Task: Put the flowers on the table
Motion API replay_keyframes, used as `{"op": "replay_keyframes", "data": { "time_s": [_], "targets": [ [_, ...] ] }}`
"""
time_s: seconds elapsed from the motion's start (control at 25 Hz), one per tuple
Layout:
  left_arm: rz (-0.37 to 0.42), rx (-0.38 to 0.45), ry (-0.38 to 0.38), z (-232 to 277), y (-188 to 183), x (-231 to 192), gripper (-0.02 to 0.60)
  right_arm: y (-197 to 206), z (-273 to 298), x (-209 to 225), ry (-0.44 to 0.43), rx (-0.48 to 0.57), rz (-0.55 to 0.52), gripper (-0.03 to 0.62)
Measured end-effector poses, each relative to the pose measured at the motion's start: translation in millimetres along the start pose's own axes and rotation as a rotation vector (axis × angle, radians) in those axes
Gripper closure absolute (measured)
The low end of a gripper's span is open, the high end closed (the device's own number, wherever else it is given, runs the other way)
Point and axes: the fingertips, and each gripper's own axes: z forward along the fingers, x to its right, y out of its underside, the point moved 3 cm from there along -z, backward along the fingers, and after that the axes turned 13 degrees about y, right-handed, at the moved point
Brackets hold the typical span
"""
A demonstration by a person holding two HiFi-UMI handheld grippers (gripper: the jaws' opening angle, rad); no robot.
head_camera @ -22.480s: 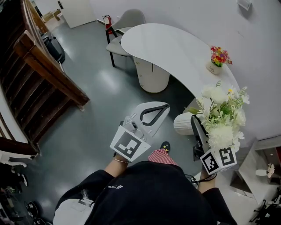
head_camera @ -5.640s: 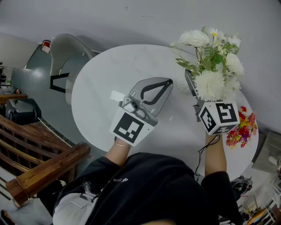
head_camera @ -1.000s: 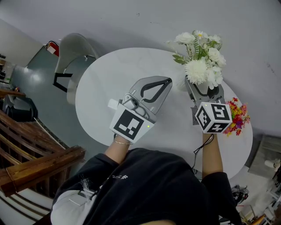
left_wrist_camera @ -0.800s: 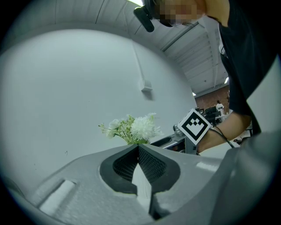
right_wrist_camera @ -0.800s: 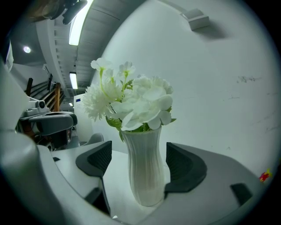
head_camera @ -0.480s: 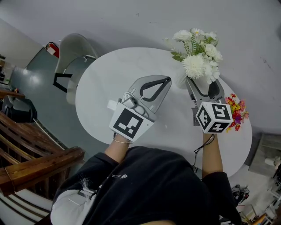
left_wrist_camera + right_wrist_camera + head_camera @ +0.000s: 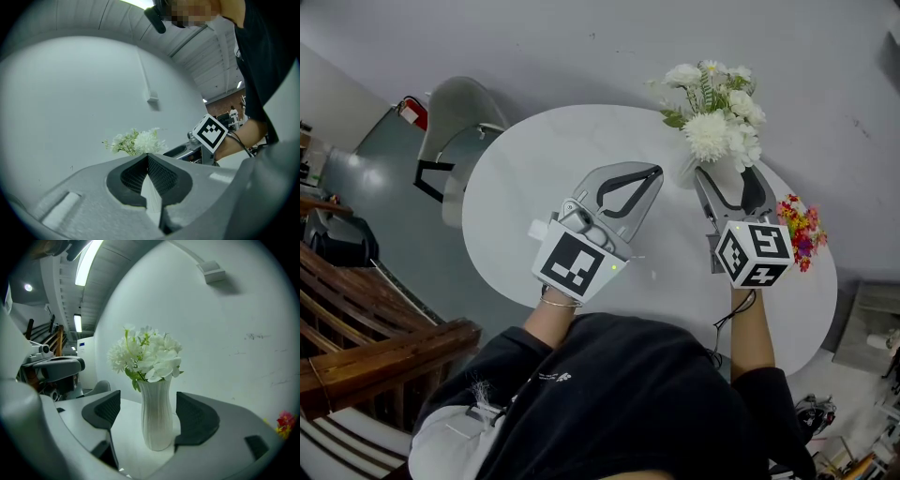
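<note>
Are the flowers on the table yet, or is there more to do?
Nearly finished. Done: the white vase with the flowers stands upright on the table. In hand: nothing. The right gripper has its jaws open either side of the vase, not touching it, and the left gripper is shut and empty. Left: probably just drawing the right gripper back.

Open tabletop (image 7: 534,159) left of the vase (image 7: 157,413); wall (image 7: 581,47) behind and red flowers (image 7: 797,234) at right crowd it
</note>
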Motion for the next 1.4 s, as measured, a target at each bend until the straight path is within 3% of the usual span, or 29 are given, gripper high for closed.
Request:
{"op": "replay_keyframes", "data": {
  "time_s": [0.92,1.4],
  "targets": [
    [0.003,0.019,0.035,-22,-8,32,0.583,1,-51,-21,-0.001,0.008,0.016,0.289],
    [0.015,0.03,0.07,-35,-13,60,0.583,7,-91,-30,0.026,0.027,0.008,0.376]
  ]
}}
